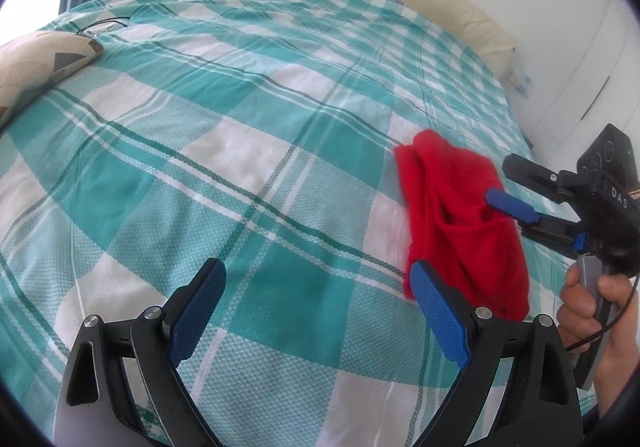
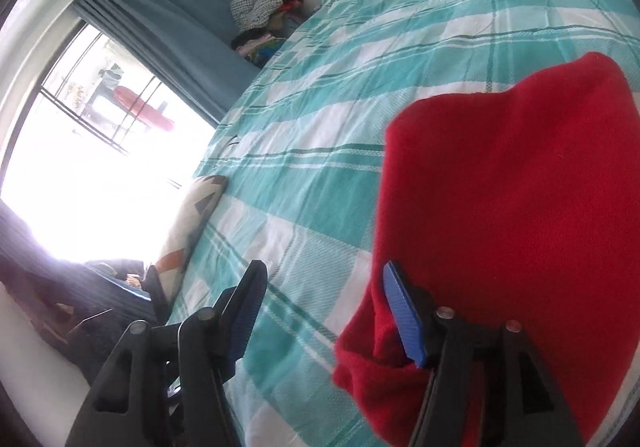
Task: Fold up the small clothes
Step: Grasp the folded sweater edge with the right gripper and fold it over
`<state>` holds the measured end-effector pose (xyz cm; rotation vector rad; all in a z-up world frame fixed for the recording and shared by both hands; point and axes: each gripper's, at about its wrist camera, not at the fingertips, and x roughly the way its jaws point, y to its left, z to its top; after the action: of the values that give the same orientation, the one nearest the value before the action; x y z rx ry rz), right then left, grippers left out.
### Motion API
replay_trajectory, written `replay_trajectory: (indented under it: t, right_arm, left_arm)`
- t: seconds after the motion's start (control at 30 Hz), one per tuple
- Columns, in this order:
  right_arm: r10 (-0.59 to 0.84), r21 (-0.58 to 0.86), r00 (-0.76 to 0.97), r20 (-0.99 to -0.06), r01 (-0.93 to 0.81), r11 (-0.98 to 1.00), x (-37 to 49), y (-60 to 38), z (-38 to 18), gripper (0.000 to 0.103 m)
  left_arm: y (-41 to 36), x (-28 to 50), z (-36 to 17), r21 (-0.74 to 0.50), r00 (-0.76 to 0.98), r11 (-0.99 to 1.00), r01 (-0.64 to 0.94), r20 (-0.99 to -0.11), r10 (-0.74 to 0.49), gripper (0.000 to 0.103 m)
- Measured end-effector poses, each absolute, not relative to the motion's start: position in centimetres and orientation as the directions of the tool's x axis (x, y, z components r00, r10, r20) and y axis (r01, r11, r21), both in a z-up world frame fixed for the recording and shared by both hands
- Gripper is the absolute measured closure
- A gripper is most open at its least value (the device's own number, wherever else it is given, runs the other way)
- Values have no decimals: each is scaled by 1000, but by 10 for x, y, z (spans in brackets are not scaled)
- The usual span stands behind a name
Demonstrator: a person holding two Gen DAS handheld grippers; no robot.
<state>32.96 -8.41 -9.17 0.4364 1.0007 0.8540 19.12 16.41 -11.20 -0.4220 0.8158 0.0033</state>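
A red garment (image 1: 464, 223) lies bunched on the bed (image 1: 240, 127), on a teal and white checked cover, toward the bed's right side in the left wrist view. The left hand-held gripper (image 1: 318, 287) hangs over the cover with its blue-padded fingers spread wide and nothing between them; its right finger overlaps the garment's near edge in the view, though contact cannot be told. The right hand-held gripper (image 1: 500, 183), gripped by a hand (image 1: 588, 307), reaches in from the right with its fingers spread apart. One blue pad (image 2: 404, 313) lies against the red cloth, the other is over the bare cover, so nothing is pinched. A patterned pillow (image 1: 36, 63) sits at the bed's left edge, and a pile of clothes (image 2: 260, 23) is beside a blue curtain (image 2: 172, 7) by the window.
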Motion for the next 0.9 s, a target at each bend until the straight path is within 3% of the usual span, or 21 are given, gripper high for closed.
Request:
replay_trajectory:
  t: [0.17, 0.27, 0.37, 0.53, 0.7, 0.9]
  right_arm:
    - [566, 381, 454, -688, -438, 814, 311, -111, -70, 45]
    - [454, 233, 461, -762, -459, 857, 307, -98, -93, 58]
    - [459, 184, 441, -771, -535, 825, 292, -71, -117, 60]
    - [356, -65, 538, -764, -614, 787, 258, -38, -131, 59]
    - [408, -55, 543, -734, -646, 761, 238, -58, -101, 59]
    - [360, -75, 614, -703, -567, 820, 217, -112, -86, 59]
  left_arm:
    - [163, 191, -112, -369, 692, 915, -162, -704, -162, 9]
    - [160, 190, -113, -360, 691, 919, -160, -706, -157, 9]
    - [159, 189, -114, -341, 692, 926, -163, -708, -139, 9]
    - [158, 189, -113, -317, 694, 935, -162, -710, -121, 9]
    - [154, 189, -111, -314, 694, 938, -148, -709, -128, 9]
    - [154, 190, -113, -321, 692, 935, -152, -710, -131, 9]
